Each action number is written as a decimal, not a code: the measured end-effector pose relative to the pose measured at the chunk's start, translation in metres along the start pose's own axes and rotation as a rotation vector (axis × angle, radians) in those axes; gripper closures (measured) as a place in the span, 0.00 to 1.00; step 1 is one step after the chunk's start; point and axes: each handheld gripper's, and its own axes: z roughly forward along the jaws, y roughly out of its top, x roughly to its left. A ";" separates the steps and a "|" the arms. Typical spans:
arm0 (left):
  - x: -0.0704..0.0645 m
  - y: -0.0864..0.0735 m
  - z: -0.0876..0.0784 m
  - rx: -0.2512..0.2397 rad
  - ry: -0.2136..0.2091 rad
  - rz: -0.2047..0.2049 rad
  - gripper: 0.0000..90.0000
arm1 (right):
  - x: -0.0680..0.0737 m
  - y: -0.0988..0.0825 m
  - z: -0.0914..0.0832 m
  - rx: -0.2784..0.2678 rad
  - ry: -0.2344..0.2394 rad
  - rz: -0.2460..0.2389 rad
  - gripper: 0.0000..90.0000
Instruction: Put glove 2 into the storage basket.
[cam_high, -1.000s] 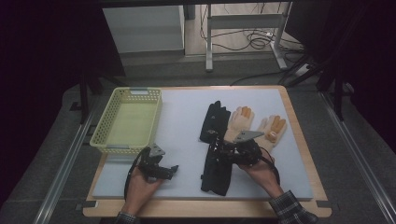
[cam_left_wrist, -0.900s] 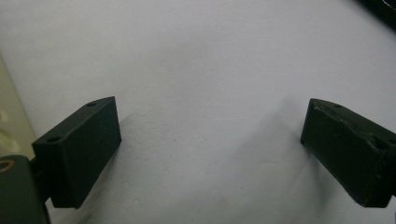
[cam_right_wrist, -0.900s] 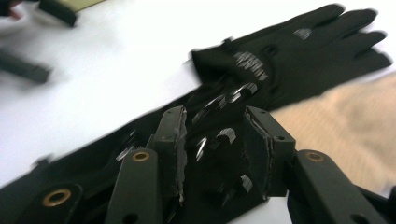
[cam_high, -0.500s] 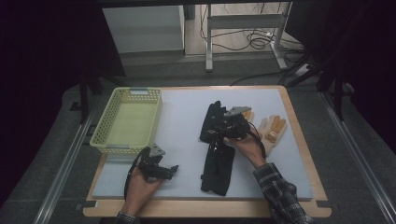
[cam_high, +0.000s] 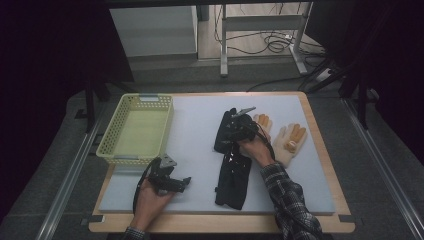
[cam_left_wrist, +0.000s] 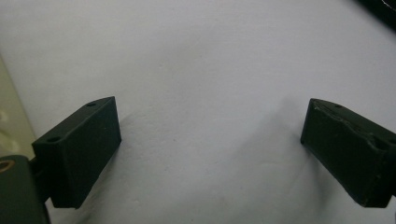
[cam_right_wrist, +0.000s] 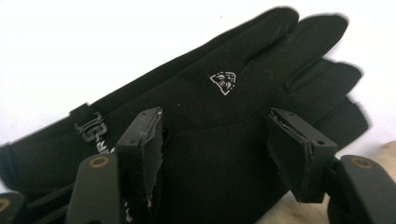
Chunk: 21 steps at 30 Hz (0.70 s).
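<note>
- Currently: white table mat (cam_high: 200, 125) carries a yellow basket (cam_high: 137, 129) at far left, two black gloves and two tan gloves (cam_high: 290, 142) at right.
- Upper black glove (cam_right_wrist: 219, 107) lies flat, just beside the lower black glove (cam_high: 232, 180).
- My right gripper (cam_right_wrist: 215, 140) hovers over the upper glove's palm; its jaws have just been opening, fabric between but not pinched.
- My left gripper (cam_left_wrist: 210, 140) rests spread wide over bare mat, holding nothing.
- Judgement: I lower until both pads straddle a fold, close firmly, taking only one layer; tan gloves sit near.
</note>
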 end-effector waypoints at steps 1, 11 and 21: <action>0.000 0.000 0.000 0.000 0.000 0.000 0.06 | 0.001 0.000 0.001 -0.003 -0.011 -0.005 0.45; 0.000 0.000 0.000 0.001 0.000 0.001 0.06 | 0.014 0.004 -0.002 0.013 -0.102 -0.092 0.85; 0.000 0.000 0.000 0.002 0.001 0.000 0.05 | -0.001 0.019 -0.028 -0.110 -0.111 -0.031 0.86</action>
